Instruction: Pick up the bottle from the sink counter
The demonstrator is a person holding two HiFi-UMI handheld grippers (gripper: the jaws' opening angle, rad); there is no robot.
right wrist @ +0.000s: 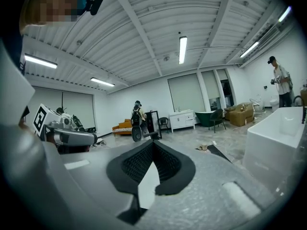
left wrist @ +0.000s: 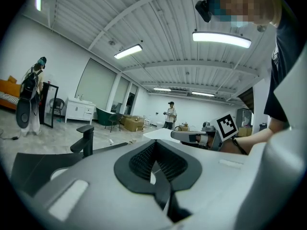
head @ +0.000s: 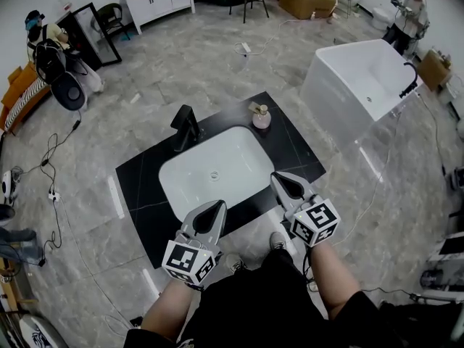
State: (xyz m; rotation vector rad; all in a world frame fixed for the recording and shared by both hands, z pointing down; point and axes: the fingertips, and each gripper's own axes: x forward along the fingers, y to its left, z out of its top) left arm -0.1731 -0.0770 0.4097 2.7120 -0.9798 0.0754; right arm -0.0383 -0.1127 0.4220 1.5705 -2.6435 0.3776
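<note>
Grey marble floor (head: 181,64) runs through a wide showroom, where a person with a backpack (head: 51,56) stands at the far left beside a mirror. Nearer the middle is a black desk (head: 138,187) with a white basin (head: 217,169) set into it and a black faucet (head: 185,127) at its far left rim. The left gripper (head: 217,206) is held over the desk's near edge, its jaws pressed together with nothing between them. The bottle (head: 262,117), small, round and pinkish, stands upright at the desk's far right corner, just beyond the basin and well apart from both grippers. The right gripper (head: 279,179) sits over the basin's near right corner, jaws likewise closed and empty. A white bathtub (head: 362,78) stands to the right, with another person (head: 409,13) beyond it.
</note>
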